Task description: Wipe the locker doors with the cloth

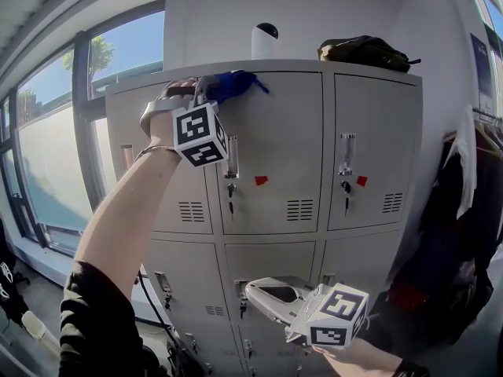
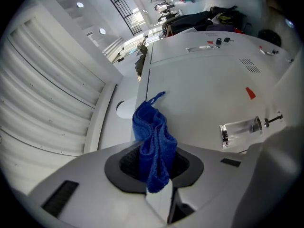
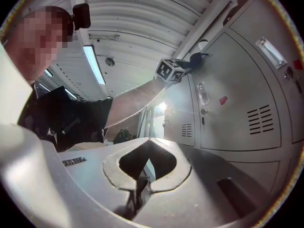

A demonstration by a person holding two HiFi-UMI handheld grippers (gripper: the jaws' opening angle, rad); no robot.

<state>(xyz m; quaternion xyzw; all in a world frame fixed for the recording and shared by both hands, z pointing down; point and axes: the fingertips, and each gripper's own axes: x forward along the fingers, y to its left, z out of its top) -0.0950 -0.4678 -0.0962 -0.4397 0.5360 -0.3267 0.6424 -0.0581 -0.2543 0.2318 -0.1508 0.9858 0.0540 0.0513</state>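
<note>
A bank of grey lockers faces me. My left gripper is raised to the top left corner of the upper middle door and is shut on a blue cloth. In the left gripper view the cloth hangs folded between the jaws, its upper end against the door. My right gripper hangs low in front of the lower lockers, shut with nothing in it. The right gripper view shows its closed jaws and, far off, the cloth on the door.
A white camera-like device and a dark bag sit on top of the lockers. Keys hang in the locks. Dark clothes hang at the right. A large window runs along the left wall.
</note>
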